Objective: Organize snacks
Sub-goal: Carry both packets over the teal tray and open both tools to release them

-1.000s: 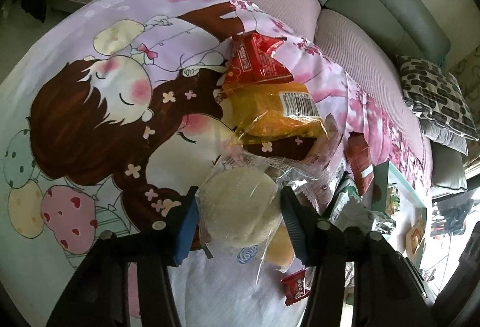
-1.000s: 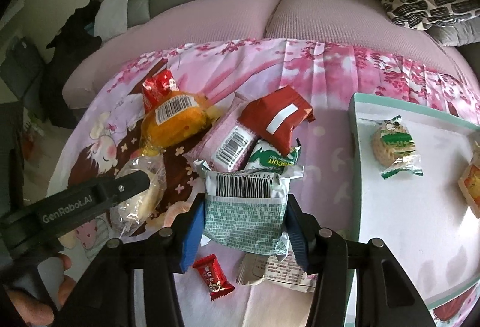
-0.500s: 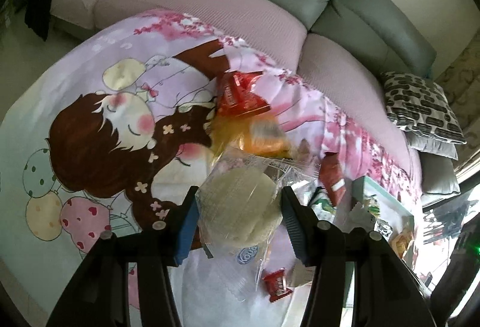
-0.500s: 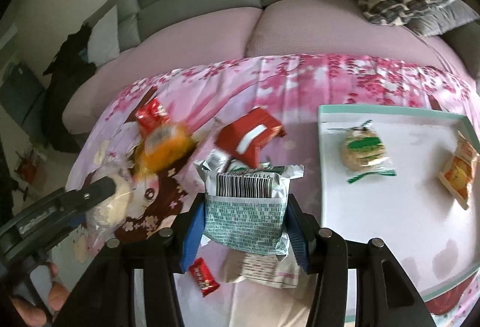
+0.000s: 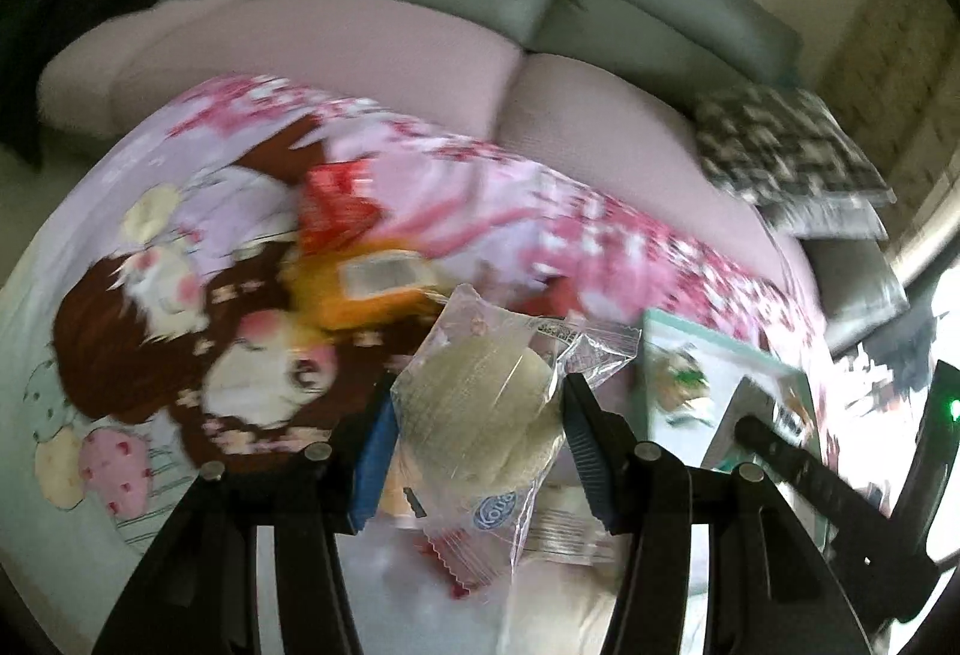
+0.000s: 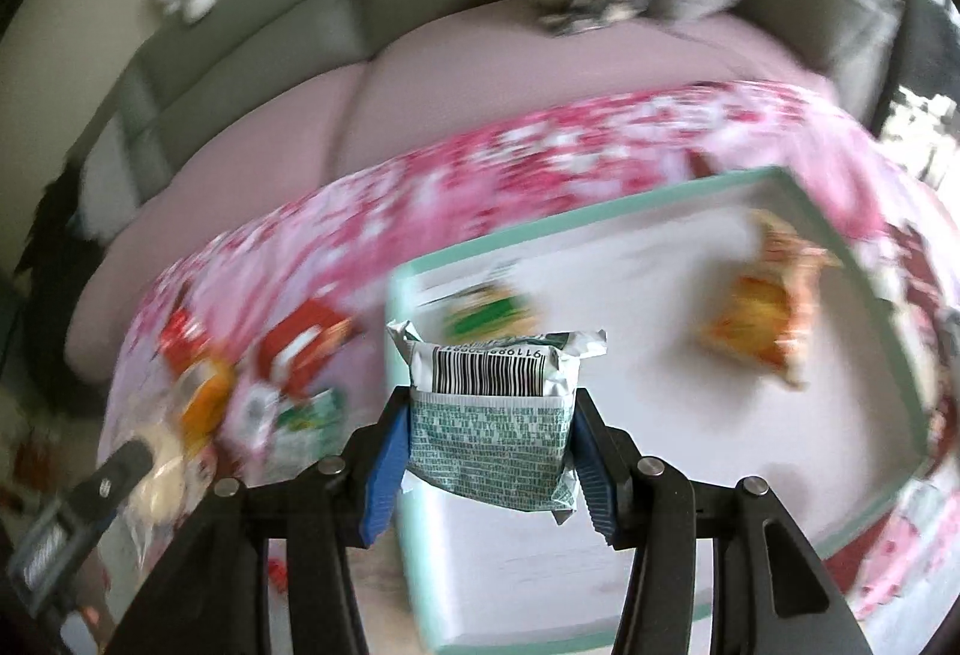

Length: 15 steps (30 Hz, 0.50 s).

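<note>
Left tongs [image 5: 477,430] pinching clear-wrapped round bun [image 5: 480,415], lower centre of left view, above cartoon-print cloth [image 5: 180,307]. Right tongs [image 6: 489,451] pinching green-and-silver snack packet [image 6: 489,433], lower centre of right view, over near-left corner of white tray [image 6: 690,505]. Two wrapped snacks on tray: green one [image 6: 489,313], orange one [image 6: 762,322]. Remaining snack pile [image 6: 258,385] at left on cloth, blurred.

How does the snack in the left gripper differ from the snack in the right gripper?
The round cake in the left gripper sits in a clear wrapper that shows the pale food; the green packet in the right gripper is opaque, patterned, with a barcode. The cake looks round, the packet flat and rectangular. Both are clamped between blue pads.
</note>
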Tool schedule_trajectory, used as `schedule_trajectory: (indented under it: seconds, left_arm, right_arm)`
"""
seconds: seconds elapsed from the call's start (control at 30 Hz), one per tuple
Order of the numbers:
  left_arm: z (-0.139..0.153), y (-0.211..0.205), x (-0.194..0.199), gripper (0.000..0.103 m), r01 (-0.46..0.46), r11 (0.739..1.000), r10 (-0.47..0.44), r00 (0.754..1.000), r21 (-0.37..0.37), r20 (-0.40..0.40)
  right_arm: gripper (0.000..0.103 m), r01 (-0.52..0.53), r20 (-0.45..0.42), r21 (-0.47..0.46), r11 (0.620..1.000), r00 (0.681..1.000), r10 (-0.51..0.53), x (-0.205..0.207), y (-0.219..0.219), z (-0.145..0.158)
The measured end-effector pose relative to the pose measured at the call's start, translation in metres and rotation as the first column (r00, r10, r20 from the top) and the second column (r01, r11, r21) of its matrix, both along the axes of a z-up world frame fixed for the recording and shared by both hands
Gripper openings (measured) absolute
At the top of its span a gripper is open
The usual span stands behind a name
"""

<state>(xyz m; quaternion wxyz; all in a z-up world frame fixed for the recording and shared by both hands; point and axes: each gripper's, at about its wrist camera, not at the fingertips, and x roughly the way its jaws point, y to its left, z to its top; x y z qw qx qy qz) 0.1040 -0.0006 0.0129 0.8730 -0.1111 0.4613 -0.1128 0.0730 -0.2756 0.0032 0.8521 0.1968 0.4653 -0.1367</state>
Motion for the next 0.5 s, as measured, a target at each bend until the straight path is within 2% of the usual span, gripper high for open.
schedule_trajectory:
  seconds: [0.23, 0.5]
  left_arm:
    - [0.001, -0.073, -0.014, 0.056, 0.177, 0.983, -0.179, 0.983, 0.057, 0.03]
    - [-0.011, -0.133, -0.029, 0.056, 0.312, 0.942, -0.317, 0.948, 0.121, 0.029]
  right_arm:
    - [0.054, 0.184, -0.01, 0.003, 0.983, 0.983, -0.184, -0.027, -0.063, -0.001]
    - [0.054, 0.305, -0.016, -0.018, 0.952, 0.952, -0.305, -0.053, -0.102, -0.002]
